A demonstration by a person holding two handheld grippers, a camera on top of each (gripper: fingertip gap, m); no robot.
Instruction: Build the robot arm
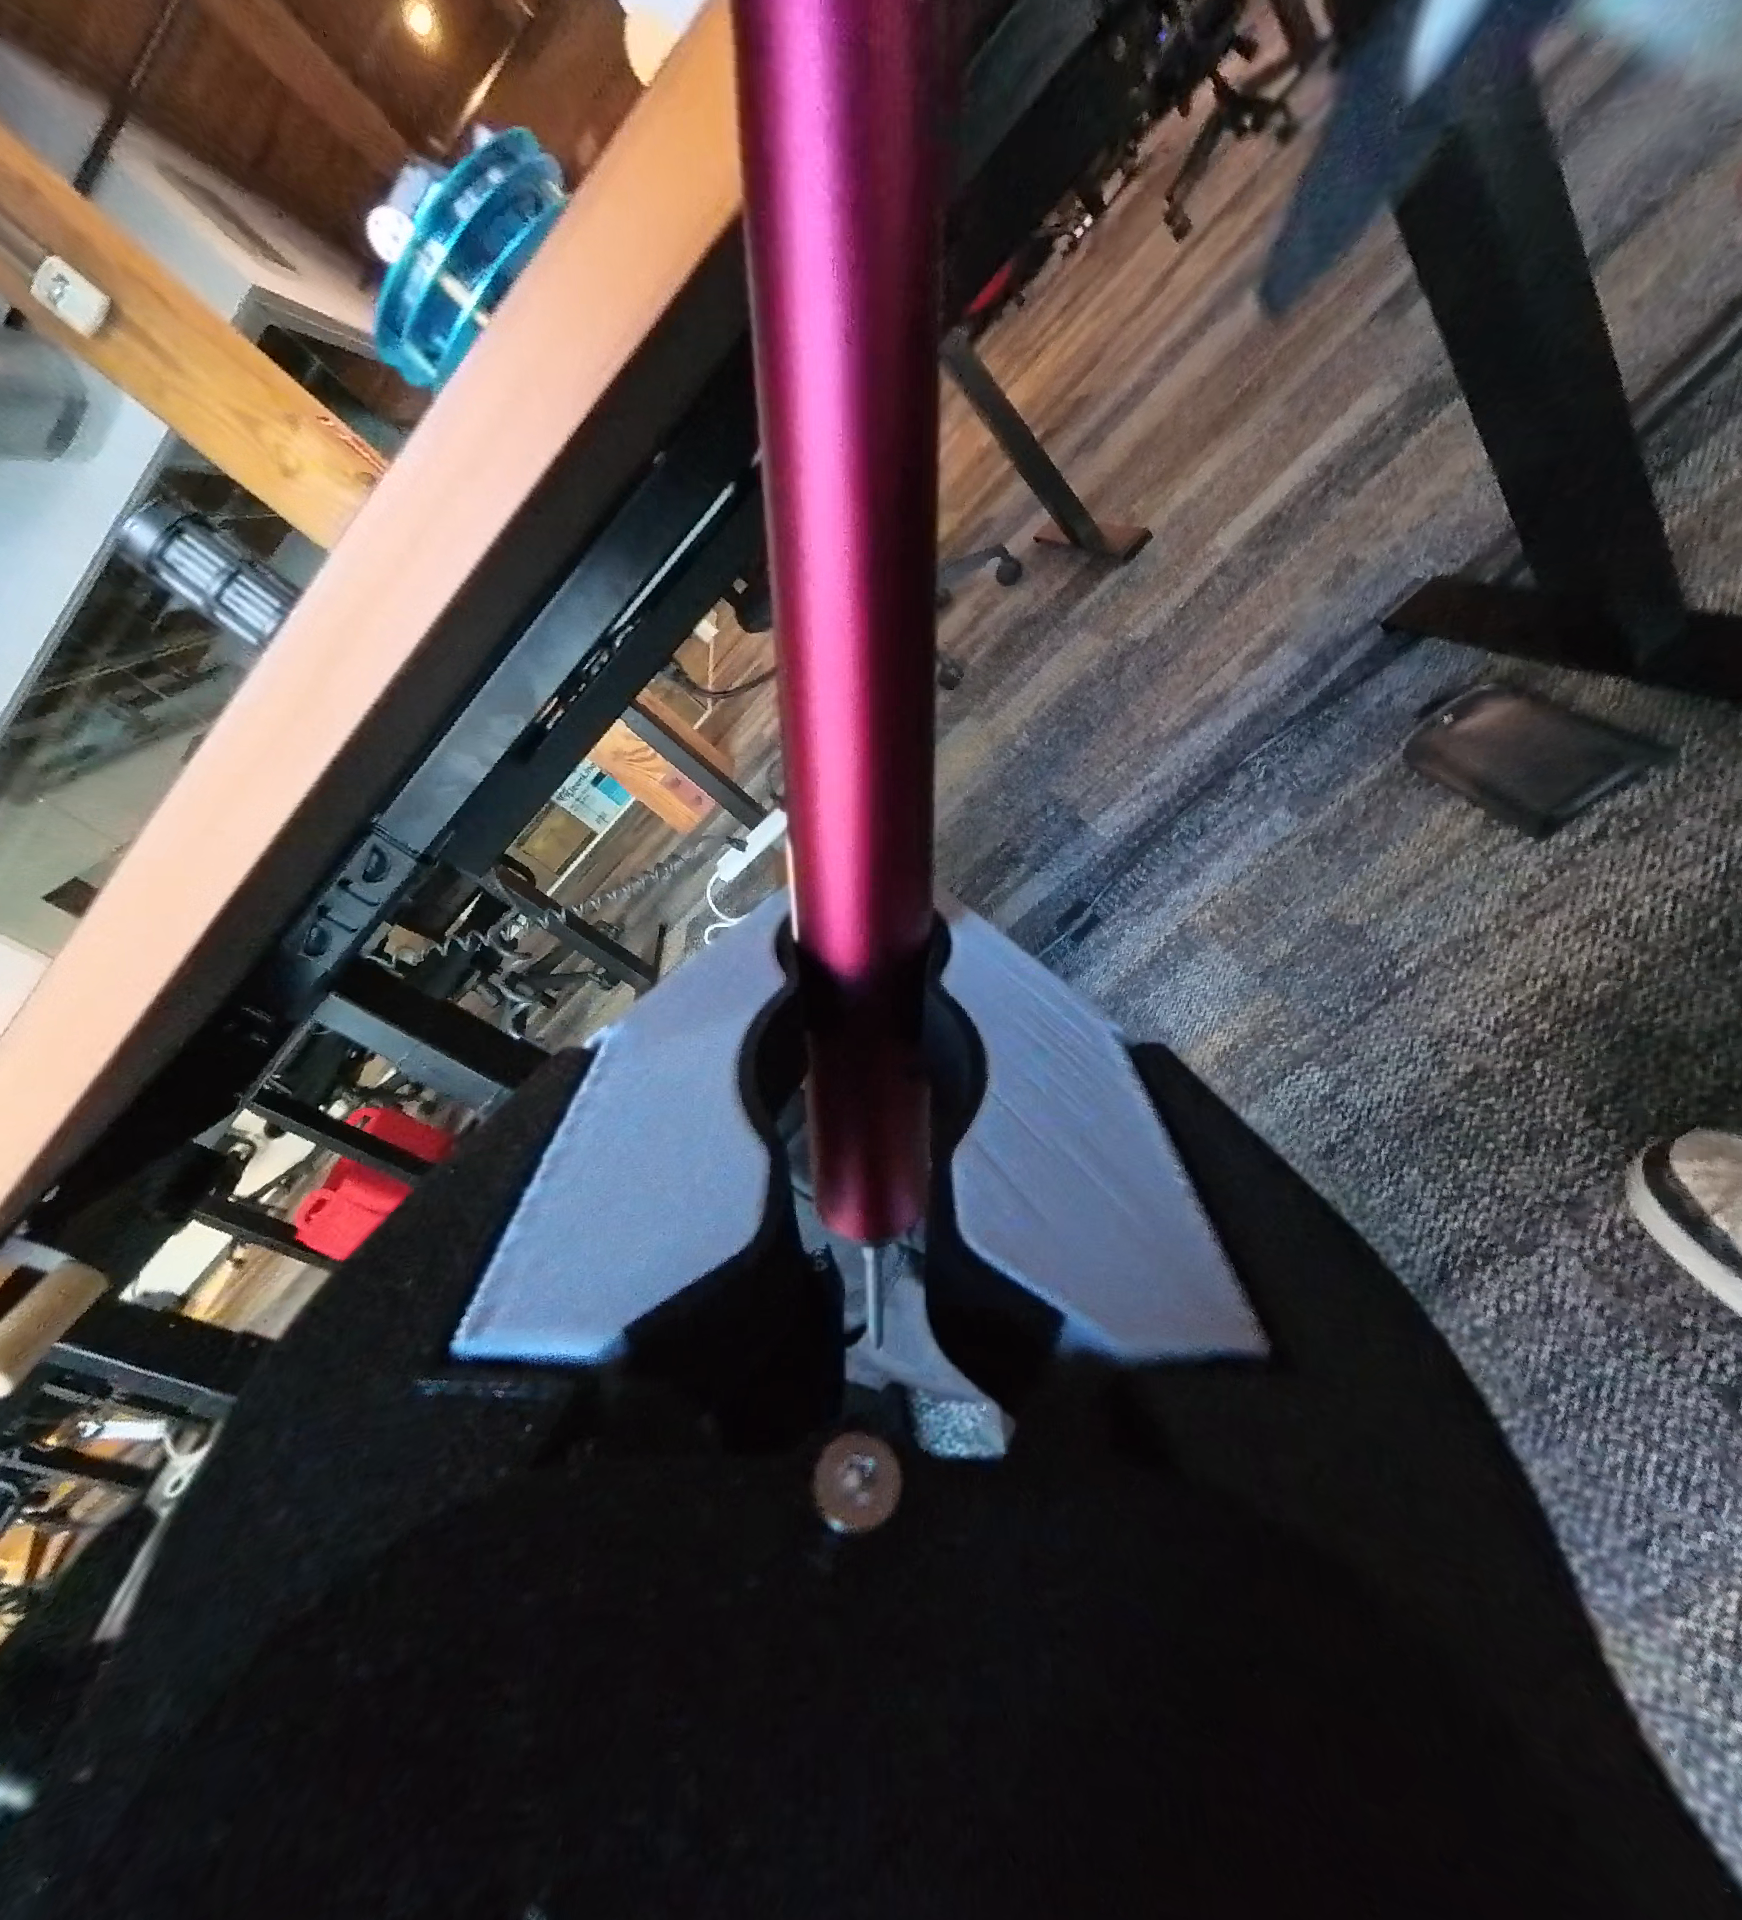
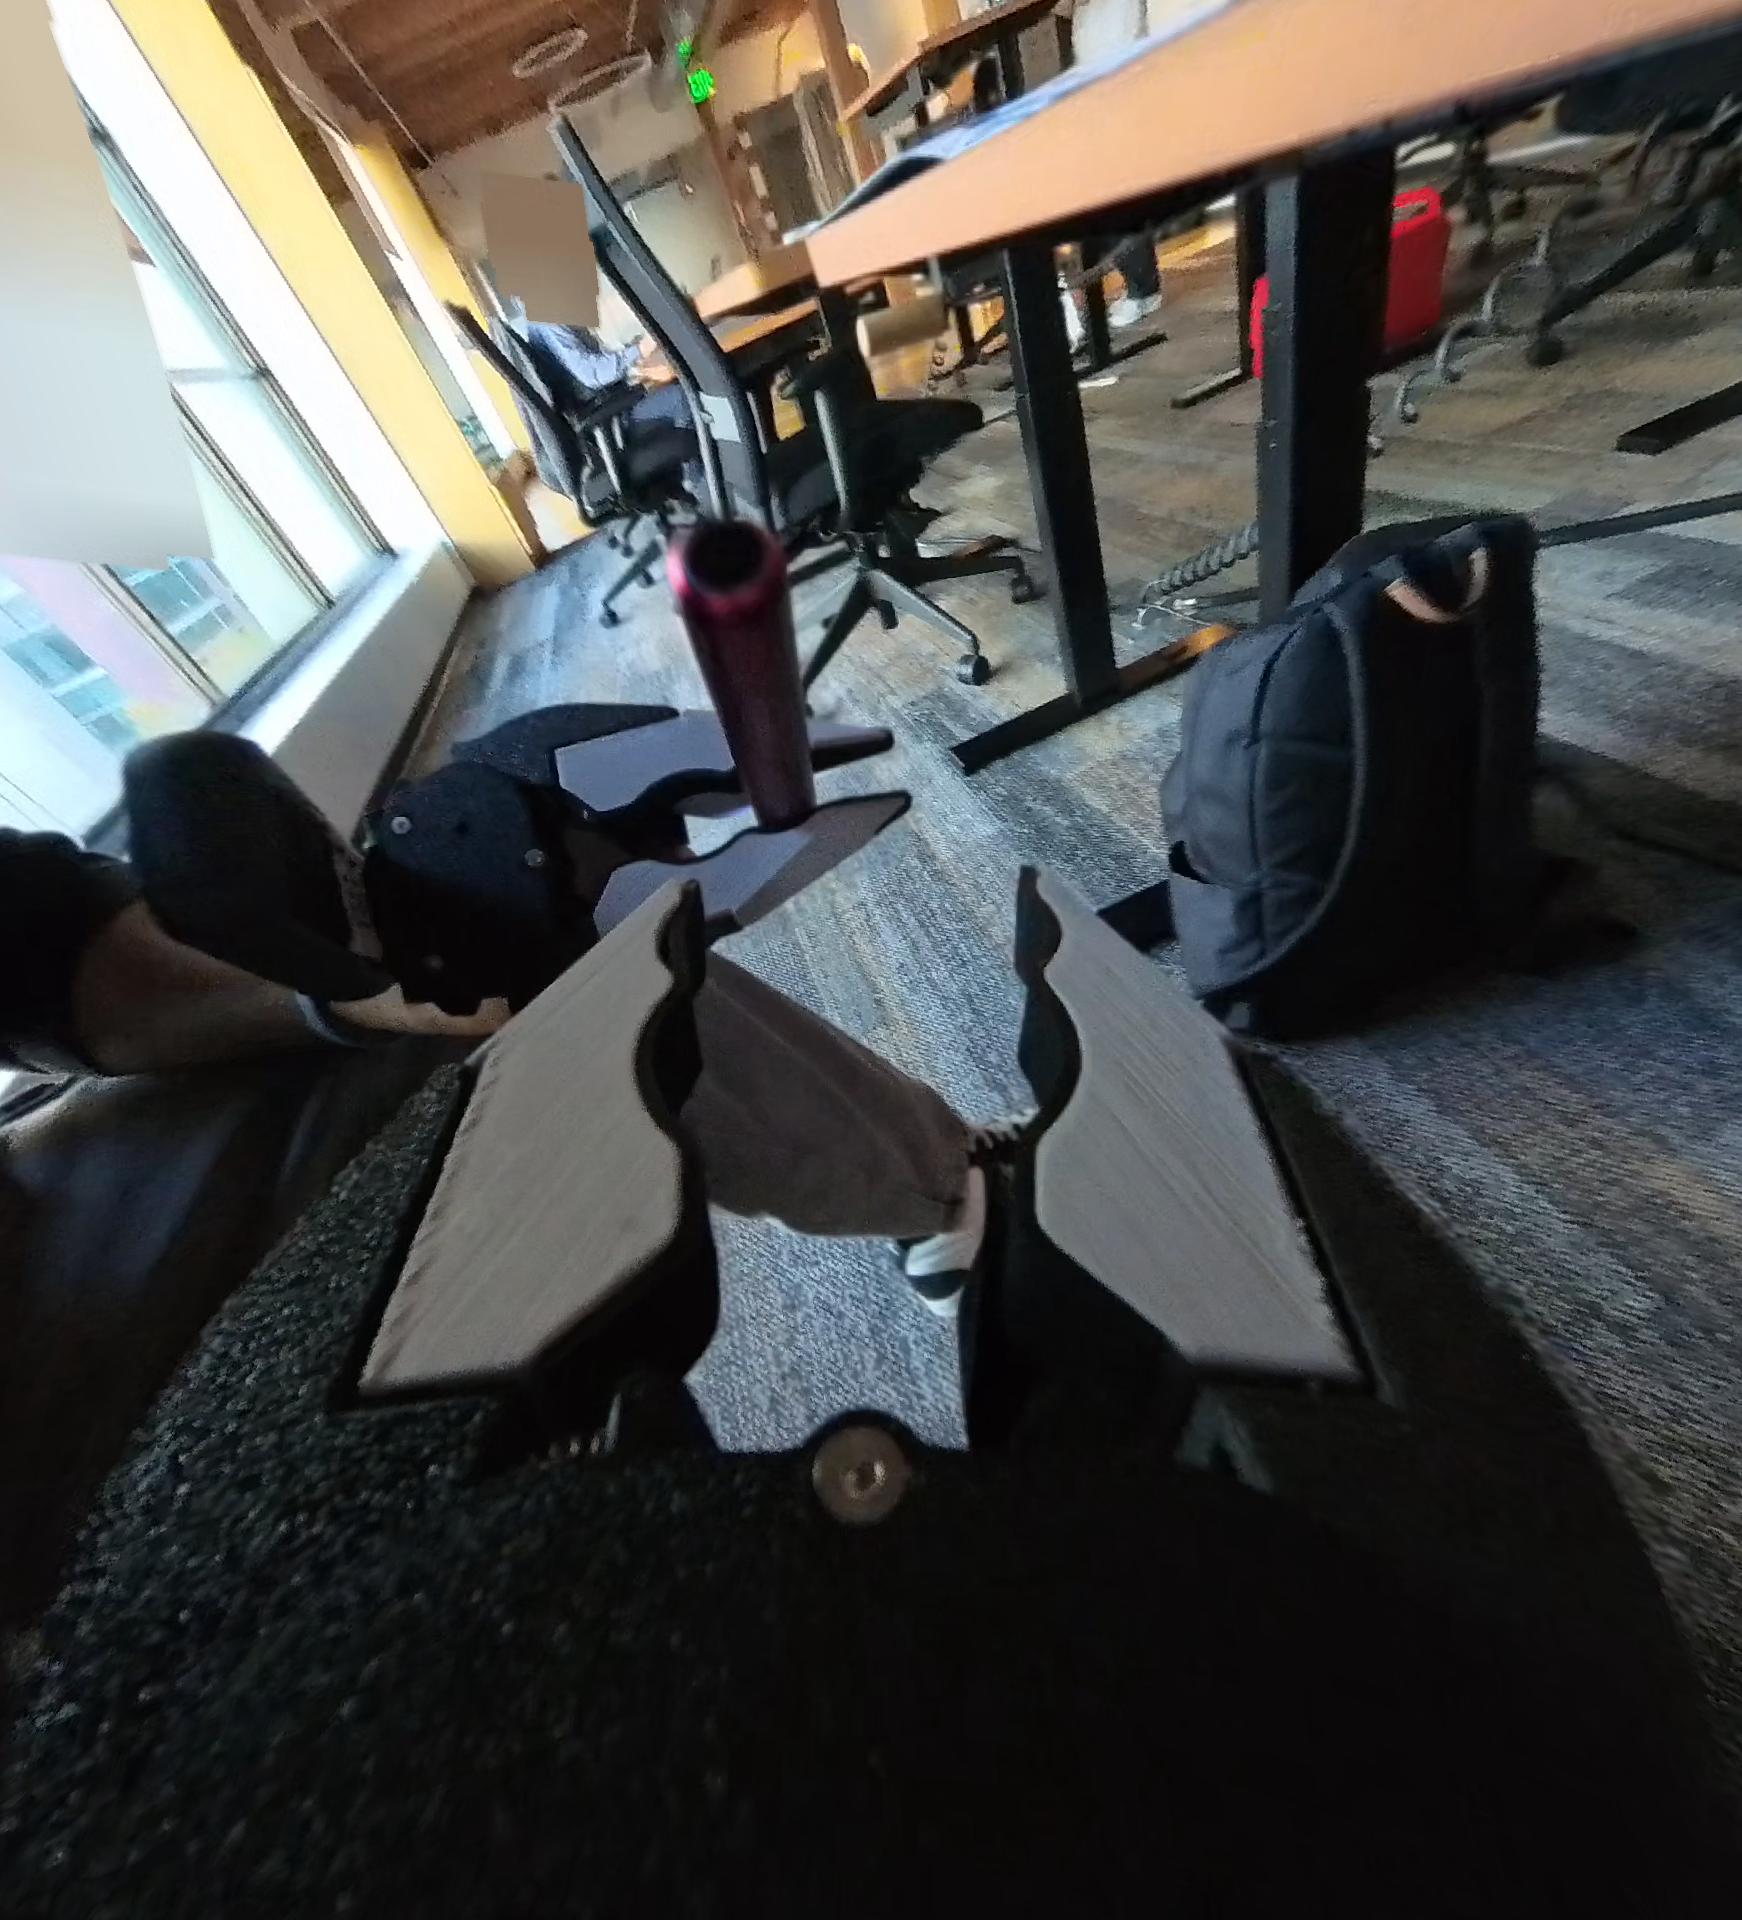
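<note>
L gripper [image 1: 862, 1049] is clamping a magenta metal tube [image 1: 836, 468] w/ a thin bit at its near end, long axis running across the jaws, tube standing roughly upright in the right wrist view [image 2: 742, 675]. R gripper [image 2: 862, 997], jaws spread wide & holding nothing, is hovering just short of it, tube lying ahead & slightly left. Black backpack [image 2: 1345, 790] is sitting on carpet [image 2: 1573, 1195] by a desk [image 2: 1106, 177] leg.

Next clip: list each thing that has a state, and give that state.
left gripper: jaws shut on the magenta tube
right gripper: jaws open, empty
magenta tube: clamped, pointing away from the left gripper, far end open
black backpack: upright on the carpet, beside a desk leg
</note>
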